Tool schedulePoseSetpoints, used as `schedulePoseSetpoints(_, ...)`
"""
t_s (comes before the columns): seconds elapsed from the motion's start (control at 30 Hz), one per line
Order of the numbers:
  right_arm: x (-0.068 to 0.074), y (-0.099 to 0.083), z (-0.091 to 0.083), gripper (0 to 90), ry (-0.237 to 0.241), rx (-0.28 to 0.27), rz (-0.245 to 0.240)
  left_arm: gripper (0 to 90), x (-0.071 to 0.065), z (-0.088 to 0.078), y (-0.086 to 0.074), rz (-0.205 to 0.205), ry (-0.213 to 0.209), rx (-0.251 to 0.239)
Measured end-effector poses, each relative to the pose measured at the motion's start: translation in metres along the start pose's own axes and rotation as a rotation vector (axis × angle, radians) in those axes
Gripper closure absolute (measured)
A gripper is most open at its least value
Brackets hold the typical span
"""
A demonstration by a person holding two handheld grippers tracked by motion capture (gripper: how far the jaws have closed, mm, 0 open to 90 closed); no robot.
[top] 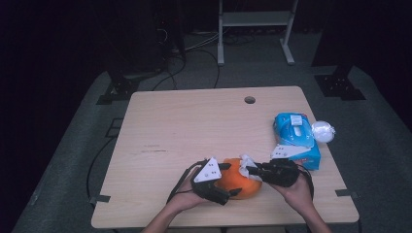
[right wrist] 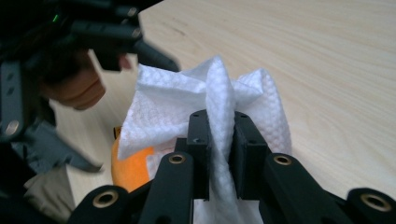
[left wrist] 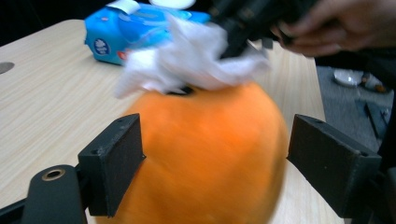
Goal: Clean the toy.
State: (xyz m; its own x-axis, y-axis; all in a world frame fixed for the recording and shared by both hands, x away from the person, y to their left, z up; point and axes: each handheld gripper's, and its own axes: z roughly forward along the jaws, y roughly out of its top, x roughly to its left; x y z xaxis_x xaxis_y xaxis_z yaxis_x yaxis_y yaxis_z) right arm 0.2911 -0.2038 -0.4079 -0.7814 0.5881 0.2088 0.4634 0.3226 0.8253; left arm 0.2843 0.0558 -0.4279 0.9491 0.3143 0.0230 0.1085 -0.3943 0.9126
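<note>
With my right claw [right wrist: 219, 140] clamped on the white wipe [right wrist: 205, 100] atop the orange ball [left wrist: 205, 154] near the table's [top: 194, 121] front edge, my left claw [left wrist: 215, 163] stands apart around it, so I should steady it before rubbing.

on the table [top: 184, 126], near its front edge and a little right of the middle, sits the round fruit-shaped object [top: 241, 187]. the left gripper [top: 228, 180] lies just to its left, one jaw on either side of the object, which sits between them. the right gripper [top: 248, 170] comes in from the right, and the wipe [top: 247, 163] pinched in it lies on top of the object. the pack of wipes [top: 297, 140] lies behind and to the right, near the table's right edge. a white ball [top: 323, 131] sits just beside the pack, at that edge. a round hole [top: 249, 100] is near the table's far edge.
</note>
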Motion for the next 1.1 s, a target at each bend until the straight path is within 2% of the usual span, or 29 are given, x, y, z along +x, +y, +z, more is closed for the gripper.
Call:
schedulePoseSetpoints(0.07,0.002,-0.002,-0.002,78.1,0.001,0.012,-0.009,18.8,0.002,0.002,-0.003,-0.014,0.003,0.014)
schedulePoseSetpoints(0.1,0.002,-0.003,-0.004,78.0,-0.004,0.014,-0.012,22.4,0.002,0.003,-0.005,-0.022,-0.006,0.016)
schedulePoseSetpoints(0.13,0.002,-0.006,-0.009,77.7,-0.021,0.005,-0.009,23.4,0.000,0.005,-0.007,-0.027,-0.008,0.025)
schedulePoseSetpoints(0.23,0.004,-0.011,-0.021,77.5,-0.052,-0.015,-0.002,23.9,-0.006,0.006,-0.006,-0.008,-0.002,0.042)
schedulePoseSetpoints(0.3,0.006,-0.015,-0.027,77.4,-0.063,-0.002,0.001,23.8,-0.008,0.004,-0.004,-0.003,-0.012,0.042)
schedulePoseSetpoints(0.37,0.008,-0.020,-0.029,77.5,-0.057,0.010,0.009,23.7,-0.008,0.002,-0.001,-0.016,-0.035,0.028)
schedulePoseSetpoints(0.53,0.007,-0.026,-0.023,77.4,-0.008,0.026,0.004,19.5,-0.001,0.000,0.014,-0.045,-0.038,-0.008)
schedulePoseSetpoints(0.6,0.006,-0.027,-0.022,77.4,-0.005,0.024,0.000,19.5,0.001,0.002,0.016,-0.038,-0.041,0.001)
schedulePoseSetpoints(0.63,0.005,-0.027,-0.023,77.3,-0.002,0.026,0.001,19.5,0.006,0.007,0.020,-0.034,-0.046,0.018)
schedulePoseSetpoints(0.7,0.004,-0.028,-0.023,77.2,0.003,0.024,-0.004,19.5,0.009,0.010,0.021,-0.043,-0.050,0.027)
schedulePoseSetpoints(0.77,0.002,-0.030,-0.025,76.9,0.016,0.021,0.000,20.0,0.018,0.018,0.023,-0.074,-0.042,0.054)
schedulePoseSetpoints(0.83,0.000,-0.032,-0.027,76.6,0.020,0.021,0.005,22.4,0.021,0.022,0.022,-0.093,-0.067,0.062)
schedulePoseSetpoints(0.9,-0.004,-0.032,-0.030,76.3,0.029,0.015,0.017,22.6,0.023,0.028,0.019,-0.103,-0.116,0.104)
schedulePoseSetpoints(0.93,-0.004,-0.032,-0.030,76.3,0.029,0.015,0.017,21.8,0.023,0.028,0.019,-0.103,-0.116,0.104)
schedulePoseSetpoints(1.0,-0.007,-0.035,-0.029,76.2,0.037,0.025,0.033,21.6,0.023,0.034,0.014,-0.113,-0.145,0.113)
schedulePoseSetpoints(1.1,-0.008,-0.035,-0.029,76.2,0.035,0.029,0.030,23.7,0.022,0.037,0.012,-0.101,-0.143,0.125)
